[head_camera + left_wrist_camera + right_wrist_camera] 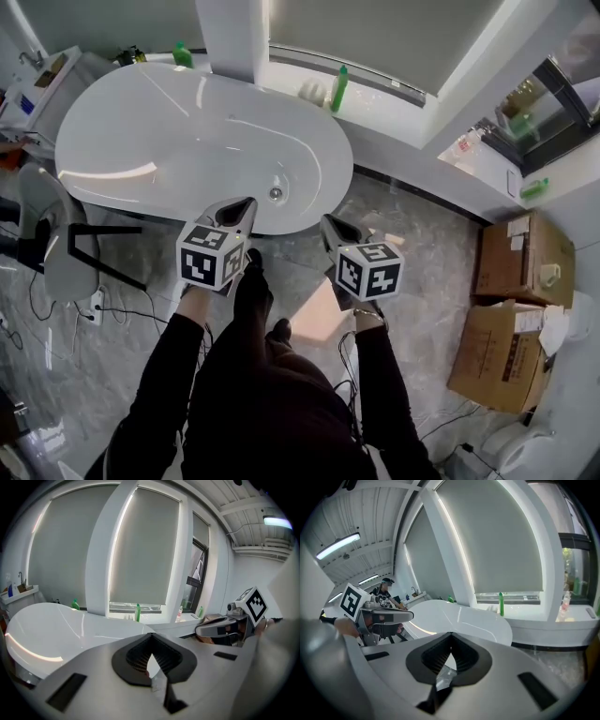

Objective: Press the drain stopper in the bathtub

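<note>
The grey marble-patterned tile floor (422, 244) is carrying a white oval bathtub (141, 122), which is standing by the wall below the window. Near the tub's left end a grey shell chair with black legs (52, 234) is standing on the tiles, with thin black cables (131, 313) and a white power strip (97, 302) lying beside it. Two brown cardboard boxes (525, 255) are sitting on the floor at the right, well apart from the tub, one just beside the other.
</note>
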Action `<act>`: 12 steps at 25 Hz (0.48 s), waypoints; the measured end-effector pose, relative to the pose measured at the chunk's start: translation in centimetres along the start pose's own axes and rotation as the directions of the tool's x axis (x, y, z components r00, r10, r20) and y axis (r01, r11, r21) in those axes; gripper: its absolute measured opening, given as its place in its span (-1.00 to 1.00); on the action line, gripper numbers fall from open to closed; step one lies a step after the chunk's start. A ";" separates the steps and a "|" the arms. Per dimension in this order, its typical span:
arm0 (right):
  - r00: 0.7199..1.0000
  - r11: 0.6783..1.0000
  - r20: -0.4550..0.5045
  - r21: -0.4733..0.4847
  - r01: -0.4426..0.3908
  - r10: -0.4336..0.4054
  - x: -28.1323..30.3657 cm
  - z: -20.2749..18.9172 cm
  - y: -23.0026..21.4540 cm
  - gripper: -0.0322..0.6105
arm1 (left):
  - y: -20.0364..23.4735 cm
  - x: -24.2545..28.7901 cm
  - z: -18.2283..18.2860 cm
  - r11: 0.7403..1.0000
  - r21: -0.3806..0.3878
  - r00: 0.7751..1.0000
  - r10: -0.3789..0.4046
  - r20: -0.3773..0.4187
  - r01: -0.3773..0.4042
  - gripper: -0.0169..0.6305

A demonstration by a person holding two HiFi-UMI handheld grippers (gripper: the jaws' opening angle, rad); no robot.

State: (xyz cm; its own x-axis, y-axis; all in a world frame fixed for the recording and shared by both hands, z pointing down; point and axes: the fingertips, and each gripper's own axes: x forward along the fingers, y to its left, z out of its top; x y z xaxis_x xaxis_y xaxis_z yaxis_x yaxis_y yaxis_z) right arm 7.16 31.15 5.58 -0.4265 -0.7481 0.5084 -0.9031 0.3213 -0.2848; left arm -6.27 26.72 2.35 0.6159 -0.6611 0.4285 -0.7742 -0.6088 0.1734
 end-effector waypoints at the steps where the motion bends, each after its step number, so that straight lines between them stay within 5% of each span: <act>1: 1.000 1.000 -0.008 0.000 0.003 -0.003 0.9 0.2 -0.2 -0.90 | 0.6 0.7 -0.1 1.000 -0.008 1.000 -0.006 -0.009 0.006 -0.92; 12: 0.993 0.999 -0.117 0.029 0.031 -0.027 13.0 3.7 -4.2 -0.90 | 9.9 11.2 0.2 0.998 -0.037 0.991 -0.046 -0.127 0.041 -0.92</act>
State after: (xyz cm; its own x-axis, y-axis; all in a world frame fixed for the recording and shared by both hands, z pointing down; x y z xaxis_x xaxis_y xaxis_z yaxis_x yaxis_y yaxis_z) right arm 5.56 17.95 10.35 -0.4047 -0.6836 0.6074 -0.9140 0.2811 -0.2926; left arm -6.98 13.18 8.70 0.6270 -0.5713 0.5296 -0.7529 -0.6190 0.2236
